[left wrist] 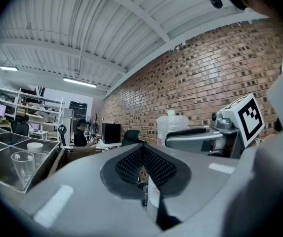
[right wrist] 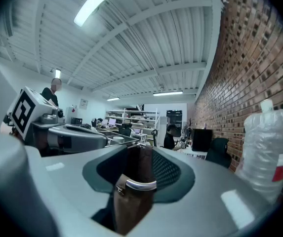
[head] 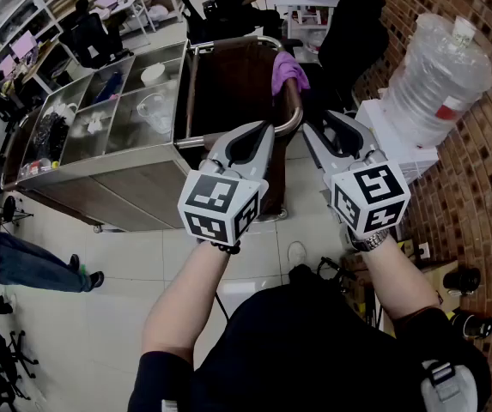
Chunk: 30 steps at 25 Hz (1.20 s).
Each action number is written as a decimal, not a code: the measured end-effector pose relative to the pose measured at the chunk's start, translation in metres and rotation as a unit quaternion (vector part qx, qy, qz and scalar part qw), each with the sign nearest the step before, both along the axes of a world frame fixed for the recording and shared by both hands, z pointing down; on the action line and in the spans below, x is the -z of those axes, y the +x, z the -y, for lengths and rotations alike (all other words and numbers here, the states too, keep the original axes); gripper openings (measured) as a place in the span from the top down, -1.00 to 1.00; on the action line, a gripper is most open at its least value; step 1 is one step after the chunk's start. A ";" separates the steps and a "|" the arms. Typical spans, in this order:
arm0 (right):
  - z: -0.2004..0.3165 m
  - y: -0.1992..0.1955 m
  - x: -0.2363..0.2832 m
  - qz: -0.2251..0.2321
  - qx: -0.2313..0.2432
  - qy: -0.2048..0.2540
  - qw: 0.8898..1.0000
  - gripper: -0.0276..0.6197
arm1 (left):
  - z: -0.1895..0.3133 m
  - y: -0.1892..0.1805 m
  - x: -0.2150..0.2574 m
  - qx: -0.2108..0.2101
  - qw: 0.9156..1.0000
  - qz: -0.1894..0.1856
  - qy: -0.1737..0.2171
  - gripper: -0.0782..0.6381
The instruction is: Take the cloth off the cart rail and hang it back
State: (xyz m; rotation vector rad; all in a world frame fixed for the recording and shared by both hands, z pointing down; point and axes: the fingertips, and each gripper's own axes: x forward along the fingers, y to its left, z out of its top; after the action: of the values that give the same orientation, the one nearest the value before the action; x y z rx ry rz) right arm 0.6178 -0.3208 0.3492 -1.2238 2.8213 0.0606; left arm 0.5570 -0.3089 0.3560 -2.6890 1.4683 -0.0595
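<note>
- Head view: a cart [head: 125, 157] with steel compartments stands ahead, and a chrome rail [head: 295, 101] loops round the brown section at its right end.
- The purple cloth [head: 287, 69] is draped over the right side of that rail, towards the far end, and hangs down on both sides of it.
- Both grippers are held level in front of the person, side by side, with their marker cubes nearest the camera.
- The left gripper [head: 264, 129] reaches to the near corner of the rail with its tips together. Whether it touches the rail cannot be told from here.
- The right gripper [head: 330, 120] is just beside that corner on the outside. The cloth lies beyond both grippers and touches neither.
- A large water jug [head: 441, 74] stands at the right against a brick wall [head: 486, 178].
- A clear cup [head: 154, 110] and a white bowl [head: 153, 74] sit in the cart's compartments.
- Left gripper view: the jaws are pressed together, the ribbed pads [left wrist: 129, 164] meet at the tip and nothing is between them. The cup, the bowl and the compartments show at the left, and the right gripper's marker cube at the right.
- Right gripper view: the jaws stand spread, with the pads [right wrist: 170, 172] clear of everything. Through the gap show the cart's brown side and a short stretch of the rail. The jug is at the right.
</note>
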 end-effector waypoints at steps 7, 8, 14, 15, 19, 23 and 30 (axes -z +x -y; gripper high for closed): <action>0.078 -0.016 -0.023 -0.005 0.008 -0.031 0.999 0.35 | 0.071 -0.012 0.000 0.015 1.000 0.011 -0.006 0.78; 0.092 -0.017 -0.026 -0.006 0.011 -0.036 0.999 0.34 | 0.084 -0.011 0.000 0.018 1.000 0.013 -0.009 0.78; 0.177 -0.017 -0.051 -0.012 0.022 -0.073 0.997 0.29 | 0.165 -0.008 -0.009 0.033 0.998 0.027 -0.035 0.78; 0.191 -0.018 -0.058 -0.015 0.025 -0.081 0.996 0.28 | 0.178 -0.008 -0.013 0.036 0.998 0.027 -0.042 0.78; 0.240 -0.023 -0.083 -0.024 0.036 -0.104 0.994 0.26 | 0.226 -0.009 -0.032 0.045 0.996 0.031 -0.065 0.78; 0.280 -0.031 -0.106 -0.035 0.048 -0.129 0.990 0.23 | 0.265 -0.011 -0.048 0.049 0.994 0.032 -0.088 0.78; 0.320 -0.045 -0.148 -0.050 0.072 -0.172 0.981 0.21 | 0.303 -0.008 -0.069 0.052 0.991 0.043 -0.114 0.78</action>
State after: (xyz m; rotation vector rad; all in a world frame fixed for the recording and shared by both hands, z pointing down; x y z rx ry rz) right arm 0.5730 -0.6412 0.4976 -1.0893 3.0921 -0.4015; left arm 0.5492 -0.6122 0.4248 -2.7362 1.6672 -0.3666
